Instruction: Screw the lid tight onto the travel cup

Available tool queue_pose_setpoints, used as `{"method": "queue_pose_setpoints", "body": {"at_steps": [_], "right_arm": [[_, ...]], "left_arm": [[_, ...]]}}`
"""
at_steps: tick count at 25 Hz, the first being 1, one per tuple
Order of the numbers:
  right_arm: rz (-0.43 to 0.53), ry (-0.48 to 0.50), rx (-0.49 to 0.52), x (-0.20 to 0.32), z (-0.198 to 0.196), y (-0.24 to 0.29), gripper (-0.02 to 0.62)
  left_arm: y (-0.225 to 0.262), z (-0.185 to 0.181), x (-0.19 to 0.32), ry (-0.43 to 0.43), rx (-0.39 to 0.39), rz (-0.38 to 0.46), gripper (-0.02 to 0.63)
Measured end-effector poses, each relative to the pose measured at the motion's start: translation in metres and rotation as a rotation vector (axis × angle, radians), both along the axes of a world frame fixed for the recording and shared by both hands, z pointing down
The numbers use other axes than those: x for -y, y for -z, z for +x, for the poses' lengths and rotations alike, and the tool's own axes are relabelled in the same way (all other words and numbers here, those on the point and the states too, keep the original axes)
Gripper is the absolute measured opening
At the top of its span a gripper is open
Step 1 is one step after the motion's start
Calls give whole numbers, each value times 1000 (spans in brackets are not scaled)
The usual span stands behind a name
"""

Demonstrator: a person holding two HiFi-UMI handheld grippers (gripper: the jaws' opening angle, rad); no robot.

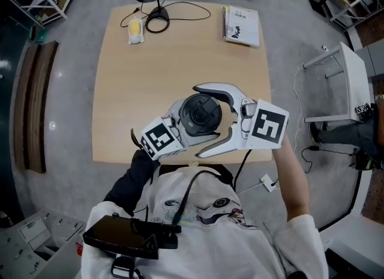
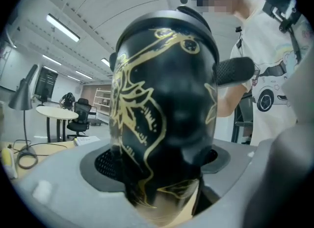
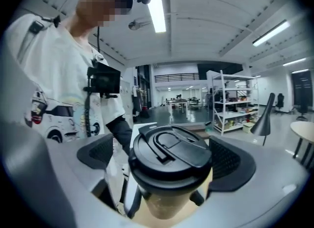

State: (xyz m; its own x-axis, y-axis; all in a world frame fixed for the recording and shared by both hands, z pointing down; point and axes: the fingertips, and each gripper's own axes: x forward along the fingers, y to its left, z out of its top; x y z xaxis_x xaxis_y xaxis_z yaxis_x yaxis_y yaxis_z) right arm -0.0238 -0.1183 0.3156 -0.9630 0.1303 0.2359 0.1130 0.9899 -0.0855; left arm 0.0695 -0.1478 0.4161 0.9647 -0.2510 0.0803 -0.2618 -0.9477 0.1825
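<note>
Black travel cup (image 2: 162, 109) with gold line drawing (lid (image 3: 169, 146) plain black); table (image 1: 180, 74) pale wood.

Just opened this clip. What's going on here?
A person holds a gripper in each hand above the near edge of a wooden table. The left gripper clamps the black, gold-patterned travel cup by its body. The right gripper has its jaws spread wide around the lid, which already sits on the cup, and the pads don't seem to press on it. Whether the lid is fully tight can't be told.
</note>
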Motion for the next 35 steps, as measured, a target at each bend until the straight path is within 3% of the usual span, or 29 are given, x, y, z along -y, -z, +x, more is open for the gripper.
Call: {"method": "queue_pose_setpoints", "body": {"at_steps": [3, 5, 9, 11, 13, 15, 21, 23, 24, 28, 31, 33, 35], "right_arm": [[-132, 173, 32, -10, 15, 20, 589], [-180, 355, 4, -21, 23, 24, 589], [-189, 666, -16, -54, 22, 17, 541], [-171, 724, -7, -65, 28, 15, 477], [-156, 651, 19, -62, 26, 15, 477], [-146, 506, 56, -52, 18, 17, 476], [-54, -63, 62, 11, -7, 0, 476], [-25, -153, 43, 21, -10, -3, 476], [-19, -147, 39, 19, -12, -1, 476], [-75, 77, 76, -7, -2, 25, 554], [-53, 350, 14, -29, 8, 33, 561], [-9, 577, -21, -52, 9, 30, 549], [4, 691, -50, -62, 13, 25, 471]], "left_arm": [[9, 5, -24, -166, -72, -25, 411], [17, 9, -47, -300, -107, -41, 411], [20, 23, -82, -486, -106, -8, 411], [19, 25, -87, -511, -86, 10, 411], [18, 21, -84, -486, -79, 9, 410], [16, 17, -73, -421, -75, 7, 410], [3, -4, -15, -93, -25, -7, 410], [1, -9, -4, -44, -16, -3, 410], [2, -10, -4, -46, -17, 2, 411], [12, -4, -27, -186, -56, 5, 411], [21, 3, -56, -352, -101, -22, 411], [26, 8, -74, -438, -115, -29, 411], [27, 14, -83, -474, -108, -19, 410]]}}
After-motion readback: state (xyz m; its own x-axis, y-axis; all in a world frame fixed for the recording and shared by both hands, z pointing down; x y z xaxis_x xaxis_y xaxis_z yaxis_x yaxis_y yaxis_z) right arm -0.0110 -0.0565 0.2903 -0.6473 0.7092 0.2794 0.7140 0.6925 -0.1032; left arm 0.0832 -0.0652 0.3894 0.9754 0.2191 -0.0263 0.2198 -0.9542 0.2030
